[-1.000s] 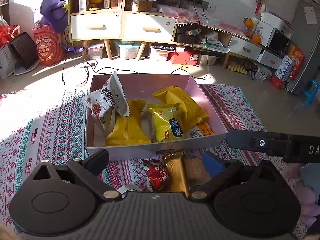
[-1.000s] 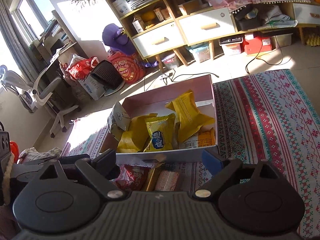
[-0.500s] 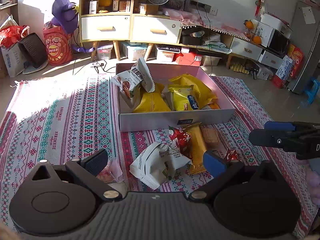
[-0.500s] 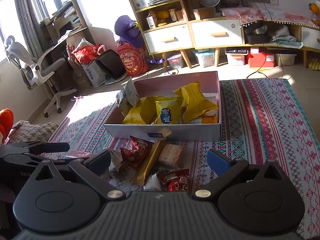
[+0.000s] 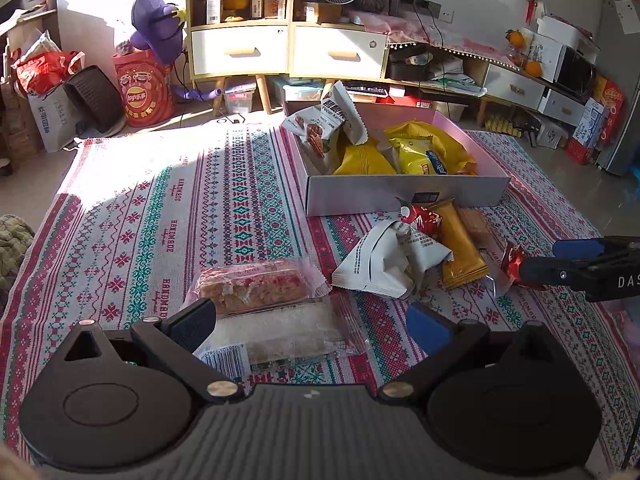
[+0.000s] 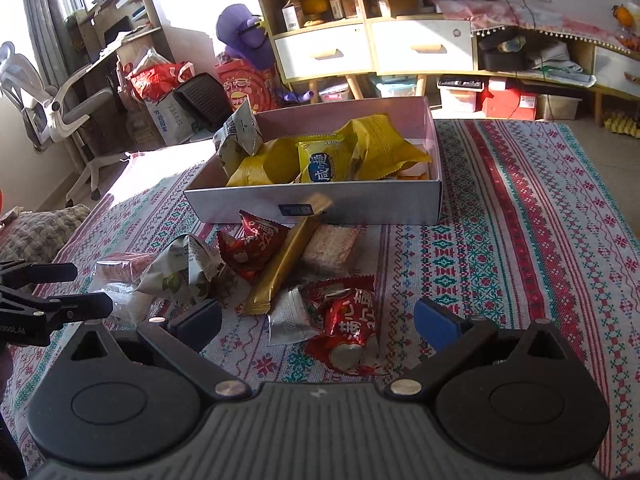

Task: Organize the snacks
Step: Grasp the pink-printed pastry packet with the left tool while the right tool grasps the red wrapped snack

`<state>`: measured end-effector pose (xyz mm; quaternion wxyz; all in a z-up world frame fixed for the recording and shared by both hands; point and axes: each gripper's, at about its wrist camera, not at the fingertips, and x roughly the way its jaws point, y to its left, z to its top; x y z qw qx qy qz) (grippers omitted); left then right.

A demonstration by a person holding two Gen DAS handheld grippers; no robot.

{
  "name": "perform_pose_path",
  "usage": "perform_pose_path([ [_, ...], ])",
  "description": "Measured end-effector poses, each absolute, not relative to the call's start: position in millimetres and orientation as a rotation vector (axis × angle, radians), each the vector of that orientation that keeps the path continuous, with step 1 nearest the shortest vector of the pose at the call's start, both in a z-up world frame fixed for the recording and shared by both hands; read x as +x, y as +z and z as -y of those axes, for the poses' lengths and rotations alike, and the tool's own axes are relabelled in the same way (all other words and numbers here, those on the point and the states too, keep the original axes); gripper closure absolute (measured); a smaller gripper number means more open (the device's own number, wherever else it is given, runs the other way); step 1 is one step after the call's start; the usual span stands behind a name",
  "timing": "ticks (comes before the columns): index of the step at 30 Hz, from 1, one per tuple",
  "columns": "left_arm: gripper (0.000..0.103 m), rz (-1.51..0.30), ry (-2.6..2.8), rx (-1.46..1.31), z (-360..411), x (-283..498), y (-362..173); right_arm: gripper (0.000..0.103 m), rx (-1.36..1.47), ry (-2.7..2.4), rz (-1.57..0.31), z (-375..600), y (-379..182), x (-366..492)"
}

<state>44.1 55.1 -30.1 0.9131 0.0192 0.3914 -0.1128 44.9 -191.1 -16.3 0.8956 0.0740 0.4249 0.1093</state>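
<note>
A pink open box (image 5: 404,195) (image 6: 360,210) on the patterned rug holds several yellow snack bags and a white nut packet (image 5: 324,120). Loose snacks lie in front of it: a white crumpled packet (image 5: 384,260) (image 6: 180,272), a gold bar (image 5: 460,240) (image 6: 284,264), red packets (image 6: 344,320) (image 6: 252,240), a wafer (image 6: 332,248). My left gripper (image 5: 312,322) is open over two clear-wrapped cakes (image 5: 256,284) (image 5: 288,336). My right gripper (image 6: 318,318) is open over the red packet, and it shows at the right edge of the left wrist view (image 5: 560,264).
The patterned rug (image 5: 160,208) covers the floor. Behind the box stand a wooden shelf unit with drawers (image 5: 288,52), a red bag (image 5: 140,92) and storage bins. An office chair (image 6: 60,108) and a grey cushion (image 6: 36,232) are at the left.
Both grippers have pulled back from the box toward me and lowered over the loose snacks. The left one has shifted left, bringing the clear-wrapped cakes between its fingers.
</note>
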Motion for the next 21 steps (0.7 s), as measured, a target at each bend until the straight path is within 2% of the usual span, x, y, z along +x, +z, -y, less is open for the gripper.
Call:
perform_pose_path([
  [7, 0.000, -0.758, -0.204, 0.131, -68, 48, -47, 0.001, 0.137, 0.172, -0.872, 194, -25, 39],
  [16, 0.000, -0.784, -0.153, 0.035, -72, 68, -54, 0.002, 0.161, 0.097, -0.873, 205, -30, 43],
  [21, 0.000, -0.783, -0.129, 0.015, -64, 76, -59, 0.006, 0.170, 0.078, -0.888, 206, -35, 48],
])
